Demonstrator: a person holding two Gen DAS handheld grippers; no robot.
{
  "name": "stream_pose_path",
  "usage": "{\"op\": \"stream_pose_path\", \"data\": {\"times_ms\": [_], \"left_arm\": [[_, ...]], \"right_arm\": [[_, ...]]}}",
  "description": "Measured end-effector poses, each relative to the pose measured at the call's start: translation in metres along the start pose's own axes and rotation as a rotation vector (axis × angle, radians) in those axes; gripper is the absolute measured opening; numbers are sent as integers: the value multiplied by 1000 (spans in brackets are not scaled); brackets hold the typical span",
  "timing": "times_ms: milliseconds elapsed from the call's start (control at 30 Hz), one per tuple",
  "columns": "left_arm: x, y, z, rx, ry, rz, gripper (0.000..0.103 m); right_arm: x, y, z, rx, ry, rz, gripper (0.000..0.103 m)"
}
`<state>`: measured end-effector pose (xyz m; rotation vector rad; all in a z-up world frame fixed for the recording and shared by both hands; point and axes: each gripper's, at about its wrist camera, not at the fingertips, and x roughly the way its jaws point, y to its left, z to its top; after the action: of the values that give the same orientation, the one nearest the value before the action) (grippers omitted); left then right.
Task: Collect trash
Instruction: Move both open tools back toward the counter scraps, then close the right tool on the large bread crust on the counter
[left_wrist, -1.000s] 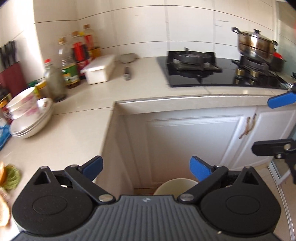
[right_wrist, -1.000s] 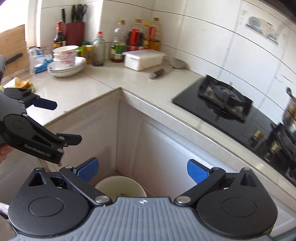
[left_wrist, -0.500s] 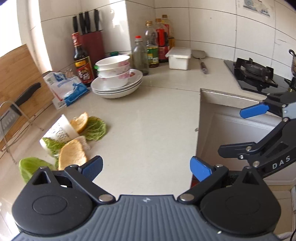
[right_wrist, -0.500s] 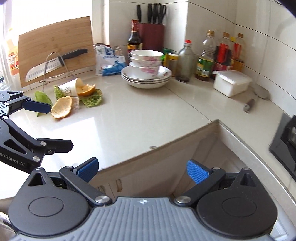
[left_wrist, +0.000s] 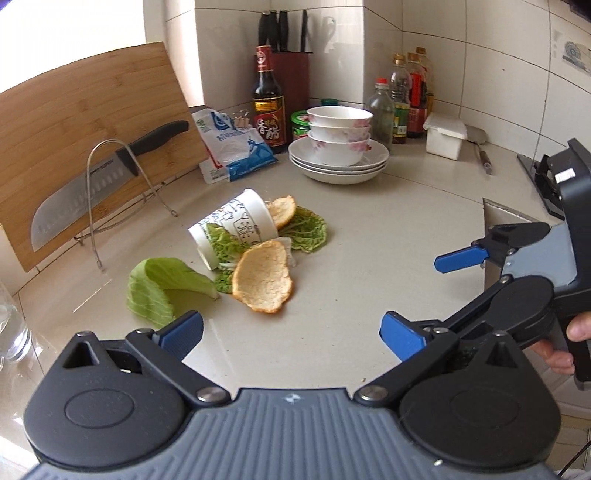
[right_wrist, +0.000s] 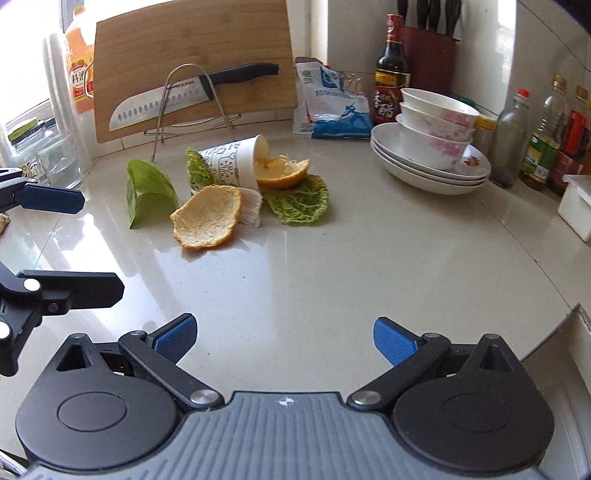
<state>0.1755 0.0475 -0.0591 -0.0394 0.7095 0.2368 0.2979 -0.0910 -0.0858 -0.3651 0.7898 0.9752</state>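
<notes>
I see both claws, left claw (left_wrist: 291, 332) and right claw (right_wrist: 284, 338), spread apart, empty; trash pile (left_wrist: 251, 251) sits mid-frame on desk (left_wrist: 388, 240), ahead of them.

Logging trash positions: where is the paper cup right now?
In both wrist views the paper cup lies tipped on the counter, among peels and leaves, before the knife rack.

Both wrist cameras look forward and down along open fingers, close above the countertop (left_wrist: 351, 266), sharing the paper cup (right_wrist: 236, 162) and peels.
</notes>
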Motion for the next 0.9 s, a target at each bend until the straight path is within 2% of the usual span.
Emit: {"op": "stream_pose_path", "data": {"times_ms": [200, 433, 533, 633, 900], "left_arm": [[0, 24, -4, -59, -4, 26, 102], [7, 55, -6, -138, 59, 36, 102], [10, 65, -7, -168, 63, 73, 102], [13, 73, -8, -182, 68, 61, 102], [21, 81, -5, -175, 76, 90, 102]], "right_arm": [[28, 22, 16, -64, 25, 52, 103], [56, 39, 33, -105, 33, 96, 103], [68, 45, 40, -116, 30, 114, 103], [79, 49, 47, -122, 33, 130, 103], [98, 57, 62, -147, 13, 135, 103]]}}
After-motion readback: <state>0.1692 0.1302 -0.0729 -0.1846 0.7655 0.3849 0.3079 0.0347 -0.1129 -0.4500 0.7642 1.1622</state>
